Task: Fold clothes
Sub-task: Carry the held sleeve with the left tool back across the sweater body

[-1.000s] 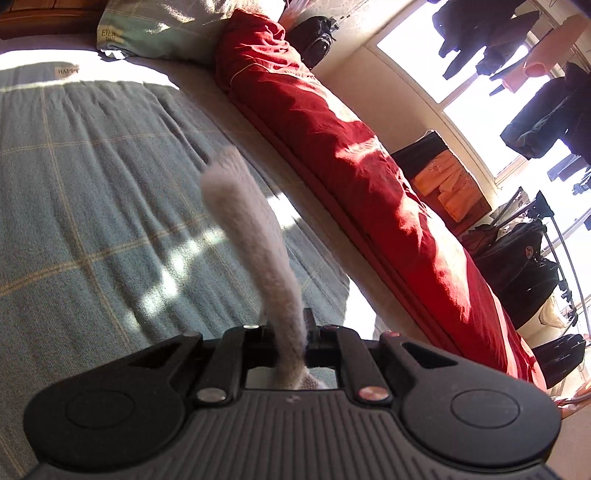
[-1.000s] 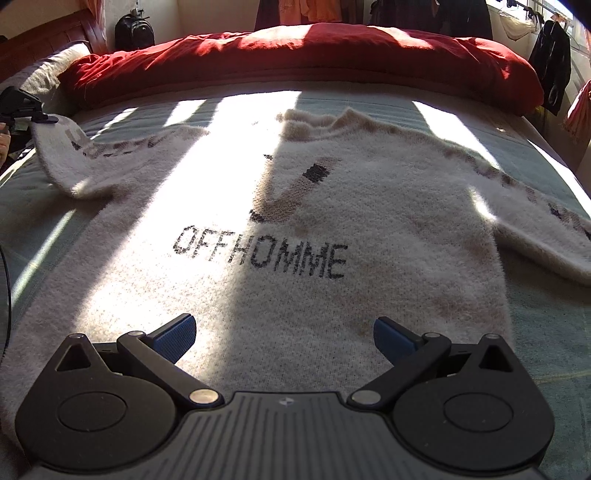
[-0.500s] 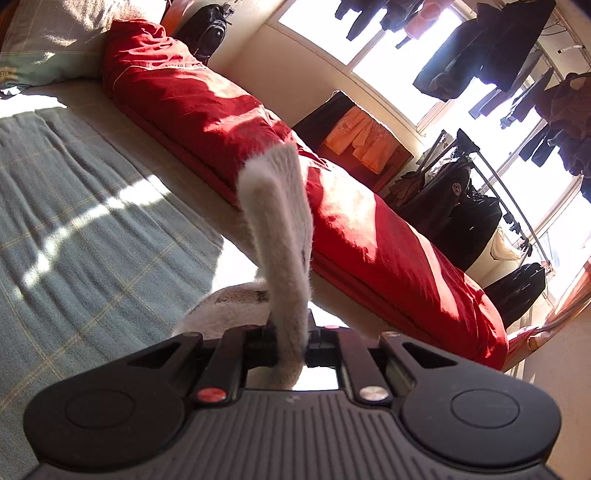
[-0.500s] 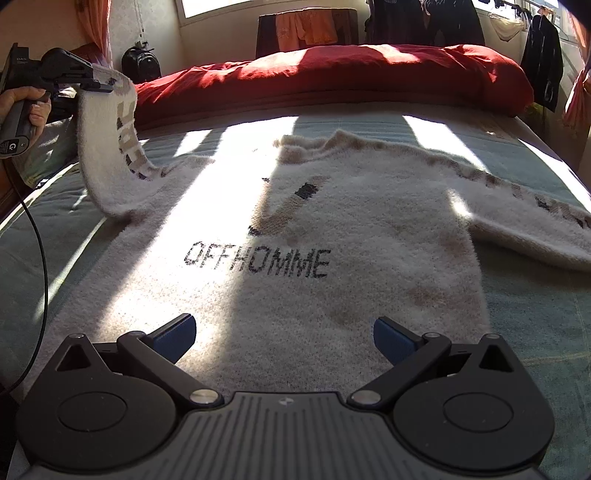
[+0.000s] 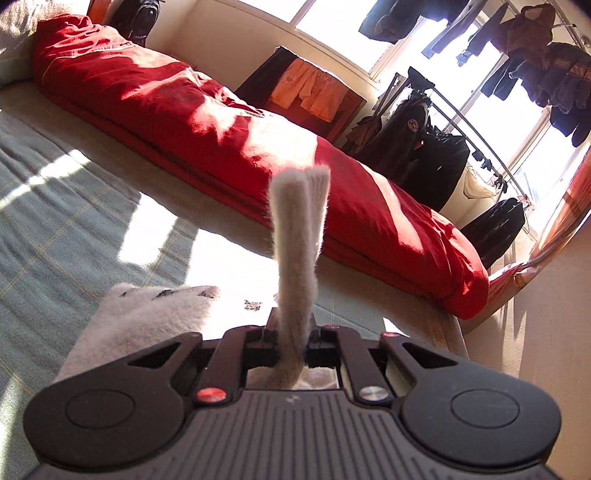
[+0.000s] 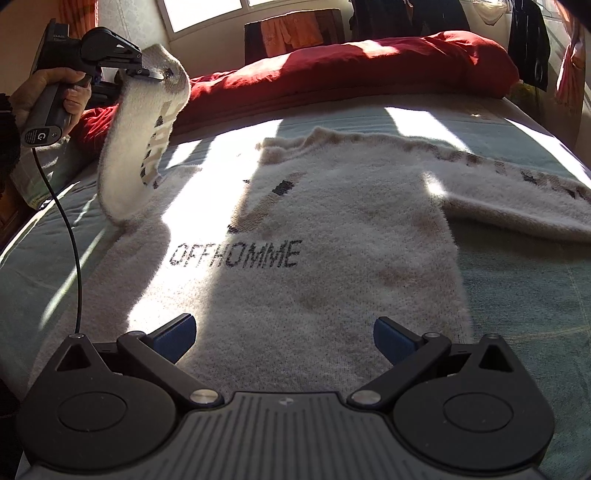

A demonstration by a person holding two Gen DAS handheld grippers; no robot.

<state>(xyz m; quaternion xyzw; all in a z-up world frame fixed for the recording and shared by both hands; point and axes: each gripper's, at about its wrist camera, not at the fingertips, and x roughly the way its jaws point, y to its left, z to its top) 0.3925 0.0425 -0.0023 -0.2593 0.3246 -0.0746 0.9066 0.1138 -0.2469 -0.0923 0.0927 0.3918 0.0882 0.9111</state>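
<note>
Sweater (image 6: 332,266): cream fuzzy knit, flat and face-up on the teal checked bedspread (image 6: 535,295). Long axis runs from the hem, nearest the right gripper (image 6: 282,334), to the neckline toward the red duvet (image 6: 369,62). One sleeve (image 6: 517,195) lies outstretched to the right of the chest.

Other sleeve (image 6: 129,166): lifted off the bedspread at the sweater's left, cuff up, hanging slack.

Left gripper (image 6: 147,72): hand-held, jaws clamped on that cuff.

Right gripper: jaws spread wide, holding nothing, above the hem.

Surroundings: clothes rack (image 5: 443,147) with dark jackets beyond the duvet; backpack (image 5: 133,18) at its far end.

Writing: "OFFHOMME" (image 6: 236,254) across the chest.
</note>
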